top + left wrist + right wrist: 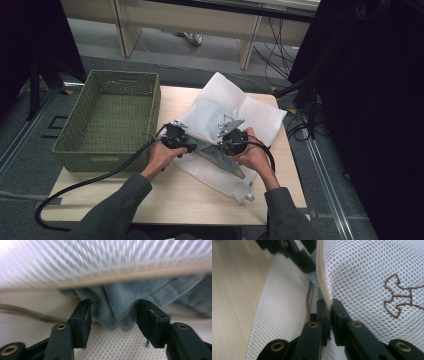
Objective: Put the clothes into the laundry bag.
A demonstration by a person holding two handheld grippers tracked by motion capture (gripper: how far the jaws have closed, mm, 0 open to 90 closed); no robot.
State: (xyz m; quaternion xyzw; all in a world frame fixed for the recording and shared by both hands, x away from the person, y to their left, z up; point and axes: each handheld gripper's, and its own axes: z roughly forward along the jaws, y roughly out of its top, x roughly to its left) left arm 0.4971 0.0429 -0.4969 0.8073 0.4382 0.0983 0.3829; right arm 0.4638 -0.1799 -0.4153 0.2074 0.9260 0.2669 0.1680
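Right now my right gripper (329, 315) pinches the mesh bag (367, 272) zipper edge; left gripper (113, 317) jaws gape around the blue garment (117, 302), unclamped. Garment could slip out.

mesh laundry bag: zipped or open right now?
Open. The mesh laundry bag gapes along its zipper edge, which the right gripper pinches, and blue denim garment shows inside.
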